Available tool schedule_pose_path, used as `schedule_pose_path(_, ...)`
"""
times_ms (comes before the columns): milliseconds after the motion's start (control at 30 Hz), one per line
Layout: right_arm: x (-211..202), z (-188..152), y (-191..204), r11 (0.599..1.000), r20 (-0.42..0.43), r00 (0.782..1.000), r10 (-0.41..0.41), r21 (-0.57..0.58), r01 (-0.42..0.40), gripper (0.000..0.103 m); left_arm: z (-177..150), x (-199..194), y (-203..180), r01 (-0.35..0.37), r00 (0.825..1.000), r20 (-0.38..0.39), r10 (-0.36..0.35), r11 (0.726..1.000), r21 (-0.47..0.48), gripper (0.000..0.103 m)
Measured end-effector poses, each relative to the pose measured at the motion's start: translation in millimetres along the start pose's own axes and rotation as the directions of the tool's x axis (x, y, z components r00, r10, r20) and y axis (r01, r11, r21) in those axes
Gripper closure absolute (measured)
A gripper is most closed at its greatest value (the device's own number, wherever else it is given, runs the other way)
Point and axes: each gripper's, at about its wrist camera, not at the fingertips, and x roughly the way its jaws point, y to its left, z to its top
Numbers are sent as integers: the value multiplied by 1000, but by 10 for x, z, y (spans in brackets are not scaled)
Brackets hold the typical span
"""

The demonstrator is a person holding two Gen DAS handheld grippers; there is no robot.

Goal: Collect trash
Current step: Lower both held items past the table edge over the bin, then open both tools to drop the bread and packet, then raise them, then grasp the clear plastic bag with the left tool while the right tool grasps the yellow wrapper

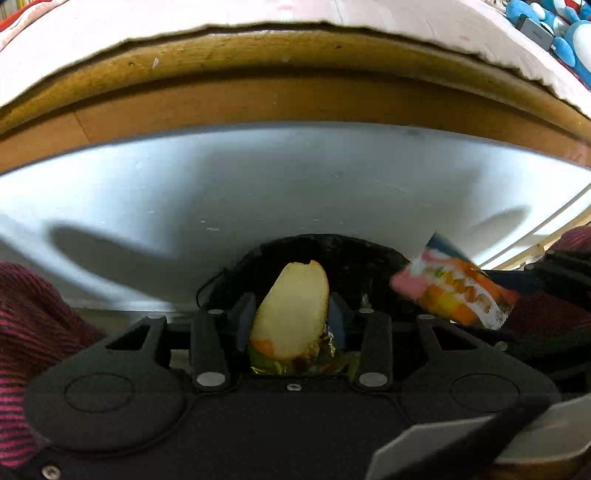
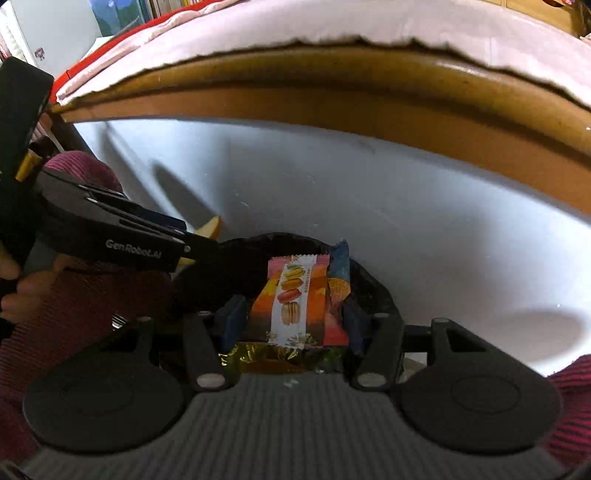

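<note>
My left gripper (image 1: 291, 314) is shut on a pale yellow apple slice (image 1: 291, 306) with an orange-red skin edge, held over the mouth of a black bin bag (image 1: 351, 266). Shiny wrappers lie in the bag beneath it. My right gripper (image 2: 291, 314) is shut on an orange and pink macaron snack wrapper (image 2: 295, 299), also above the black bin bag (image 2: 369, 291). In the left wrist view that wrapper (image 1: 458, 291) shows at the right. The right wrist view shows the left gripper (image 2: 192, 243) at the left, with the apple slice (image 2: 210, 227) peeking behind it.
A white panel (image 1: 258, 192) stands behind the bag, under a wooden table edge (image 1: 258, 62) covered by a pale cloth (image 1: 332, 14). A person's dark red striped sleeves (image 1: 33, 332) flank both views. Blue plush toys (image 1: 569, 33) sit at the far right.
</note>
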Motion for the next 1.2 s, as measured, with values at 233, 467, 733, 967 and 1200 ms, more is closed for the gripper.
schedule_pose_path(233,17,66,-3,1000,2,1000,4,6,-4,18,57,-113,-21,-27,998,49,25,999,22,40)
schedule_pose_path(467,-276,240,-29,999,93,995,29,-38,-26,17,277,-673,-53,48,983,176,-57,997,52,39)
schedule_pose_path(733,-817,668,-108,992,312,948,53,-122,-16,14,752,-1428,-16,99,893,431,-129,991,93,24)
schedule_pose_path(967,-807,1156,-209,987,449,892,-55,-113,117,13,1634,-1476,27,22,788,615,-37,999,31,11)
schedule_pose_path(1200,-503,1639,-469,976,486,861,-149,-67,206,12,2555,-946,151,63,786,616,-44,998,-9,6)
